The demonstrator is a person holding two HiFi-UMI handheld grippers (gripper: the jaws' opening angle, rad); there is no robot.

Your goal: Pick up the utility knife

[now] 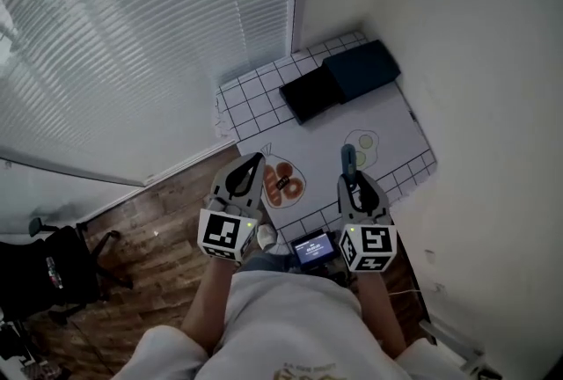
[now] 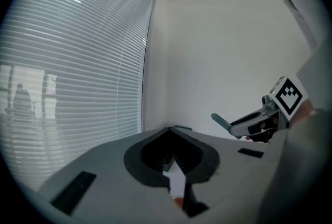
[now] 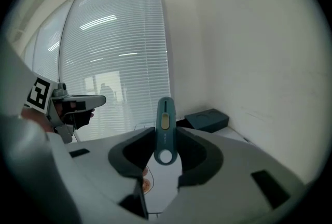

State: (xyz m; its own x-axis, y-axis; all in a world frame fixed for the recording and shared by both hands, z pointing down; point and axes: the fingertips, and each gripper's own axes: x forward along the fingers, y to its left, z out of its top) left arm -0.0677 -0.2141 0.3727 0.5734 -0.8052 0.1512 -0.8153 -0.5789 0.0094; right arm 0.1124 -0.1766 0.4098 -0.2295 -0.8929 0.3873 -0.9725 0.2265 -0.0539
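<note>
The right claw (image 3: 166, 137) was clamped on the knife (image 3: 165, 129), a teal one with a yellowish slider and a round hole at its near end. The knife stood between the two jaws and stuck out past their tips, and in the right gripper view it sat at the centre of the frame. In the head view it pointed up the frame from the lower right of centre, held above the surface (image 1: 255, 97).

The left claw (image 2: 169, 129) had its jaws together at the tips, with nothing between them. It hung level with the right one at the lower centre of the head view, well apart from it.

Under both claws lay the surface, white with a grid of dark lines along its edges. On its near edge, just beside the left claw in the frame, was a plate (image 1: 283, 182) with something orange on it. At the far end, upper centre of the frame, two dark boxes (image 1: 361, 70) lay side by side, touching.

Blinds (image 1: 132, 35) filled the upper left and a bare wall (image 1: 475, 62) the right. A wooden floor (image 1: 149, 220) and a black chair (image 1: 44, 268) showed at the lower left.
</note>
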